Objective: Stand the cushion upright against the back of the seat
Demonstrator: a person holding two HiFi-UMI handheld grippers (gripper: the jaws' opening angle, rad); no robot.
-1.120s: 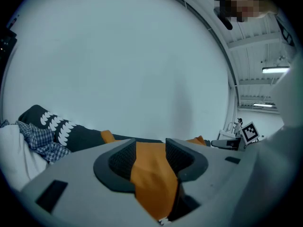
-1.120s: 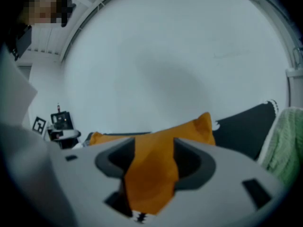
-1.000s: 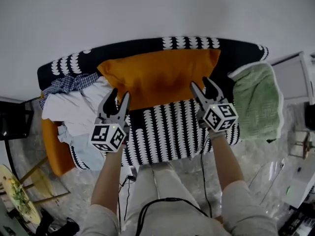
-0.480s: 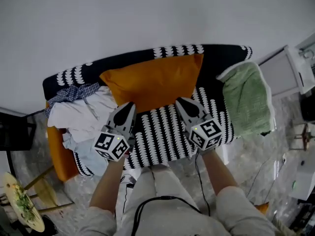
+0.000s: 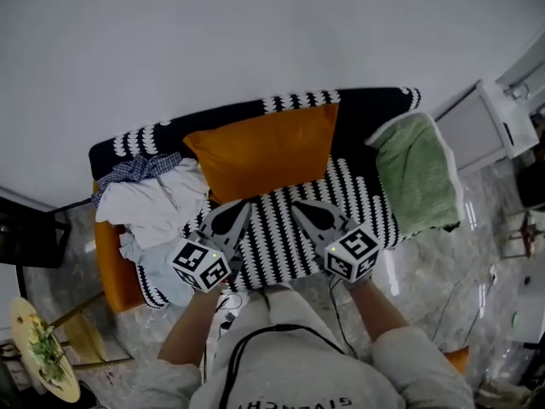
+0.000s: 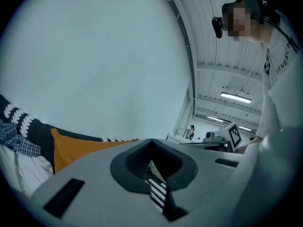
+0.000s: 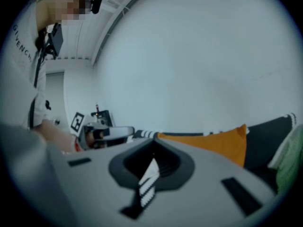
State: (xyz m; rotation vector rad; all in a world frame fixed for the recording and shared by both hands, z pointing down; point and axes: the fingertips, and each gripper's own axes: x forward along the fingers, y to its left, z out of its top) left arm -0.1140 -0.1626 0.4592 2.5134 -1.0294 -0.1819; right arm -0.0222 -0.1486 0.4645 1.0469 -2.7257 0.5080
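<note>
I find cushion [image 5: 264, 147] at 12 o'clock, long axis 9-to-3, against seat back [image 5: 375, 102] | left gripper [image 5: 242, 206], right gripper [image 5: 298, 205] equally near | jaws just closed together, empty

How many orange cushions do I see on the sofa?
1. The orange cushion leans on the sofa backrest, between the clothes and the green towel. An orange shape beside the clothes may be another; mostly hidden.

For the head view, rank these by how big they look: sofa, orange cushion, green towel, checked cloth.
1. sofa, clearly largest
2. orange cushion and green towel: they look too alike in size to rank
3. checked cloth, smallest
</note>
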